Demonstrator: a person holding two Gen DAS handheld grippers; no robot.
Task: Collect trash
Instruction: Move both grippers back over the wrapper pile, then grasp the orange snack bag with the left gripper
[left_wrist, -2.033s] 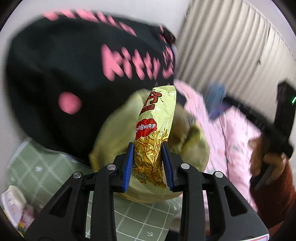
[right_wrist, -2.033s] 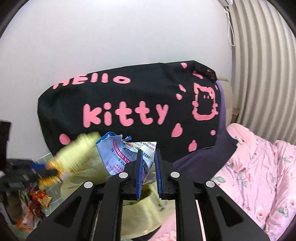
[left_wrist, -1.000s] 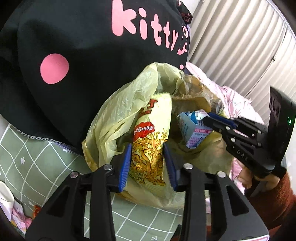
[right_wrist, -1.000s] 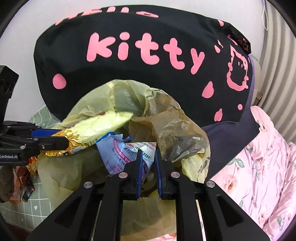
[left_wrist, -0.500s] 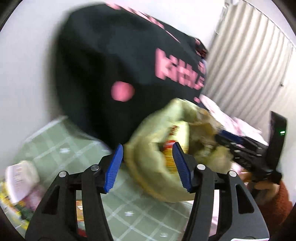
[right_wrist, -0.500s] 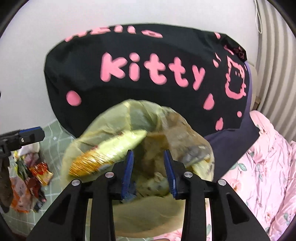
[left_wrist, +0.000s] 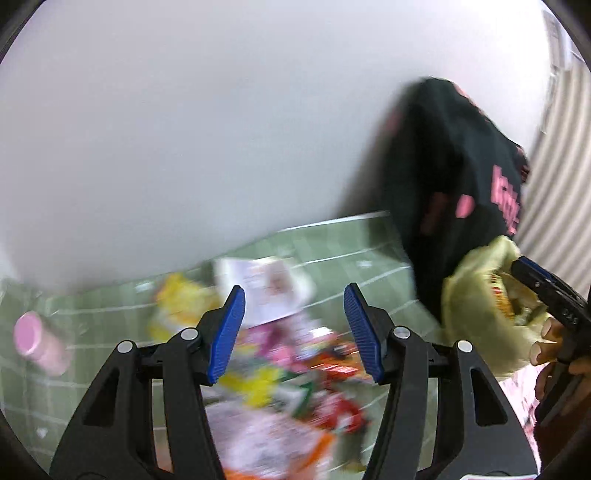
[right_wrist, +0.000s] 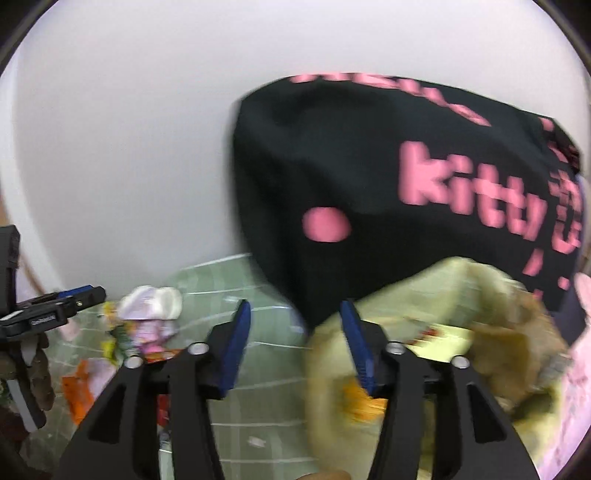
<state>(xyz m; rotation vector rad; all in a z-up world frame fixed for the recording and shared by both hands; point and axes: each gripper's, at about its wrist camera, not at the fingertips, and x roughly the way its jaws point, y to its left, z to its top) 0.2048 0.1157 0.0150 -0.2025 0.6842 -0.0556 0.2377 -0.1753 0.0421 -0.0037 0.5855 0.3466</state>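
Left gripper (left_wrist: 293, 334) gaping empty, blurred wrappers (left_wrist: 280, 354) seemingly beyond its tips; right gripper (right_wrist: 291, 349) opening, empty

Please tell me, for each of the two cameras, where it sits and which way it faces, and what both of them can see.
Left wrist: sits on the left gripper, jaws open and empty, facing the wrapper pile on the green checked sheet; the right gripper shows at the right edge.
Right wrist: sits on the right gripper, jaws opening and empty, facing the black cushion and yellow trash bag; the left gripper shows at the left.
Shared: cushion, bag, sheet, wrappers.
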